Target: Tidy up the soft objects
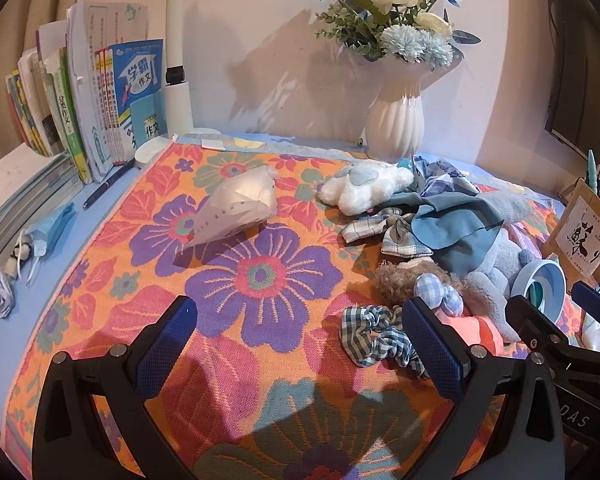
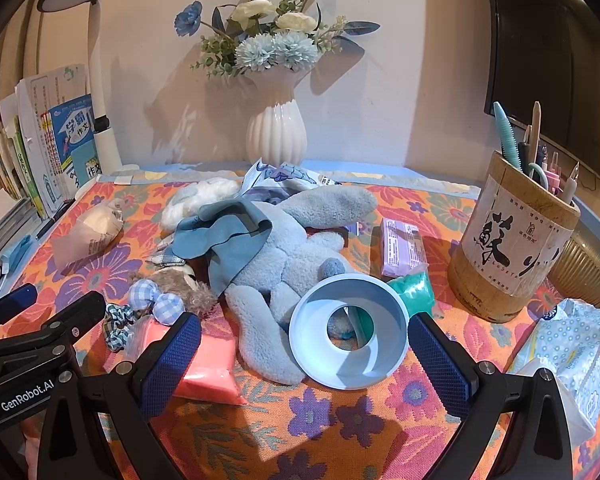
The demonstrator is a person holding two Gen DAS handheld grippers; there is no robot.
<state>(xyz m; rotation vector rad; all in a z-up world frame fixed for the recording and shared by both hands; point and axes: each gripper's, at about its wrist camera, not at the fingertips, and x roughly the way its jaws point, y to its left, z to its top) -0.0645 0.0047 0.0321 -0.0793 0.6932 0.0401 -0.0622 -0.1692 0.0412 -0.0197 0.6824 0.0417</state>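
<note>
Jaws: left gripper [image 1: 300, 344] spread wide, empty; right gripper [image 2: 304, 354] spread wide, empty, around nothing.
Left: clear bag [image 1: 236, 208] lies alone, far left.
Right: white plush [image 1: 364, 188], teal cloth [image 1: 456, 228], blue rabbit [image 2: 292, 256], checked scrunchie [image 1: 376, 336] heaped together.
Progress: barely begun, I judge; pile unsorted.
Surface: flowered towel [image 1: 260, 408] on blue desk.
Room: books [image 1: 100, 108], vase [image 2: 276, 136], pen pot [image 2: 512, 248] along wall.

1. Three plush toys: one grey-blue fleece rabbit [image 2: 292, 248], one white fluffy toy [image 1: 366, 188], one curly brown toy [image 1: 404, 280].
2. Two checked fabric scrunchies [image 1: 380, 340].
3. One white ribbed ceramic vase [image 2: 276, 136].
4. One round bamboo pen holder [image 2: 512, 248].
</note>
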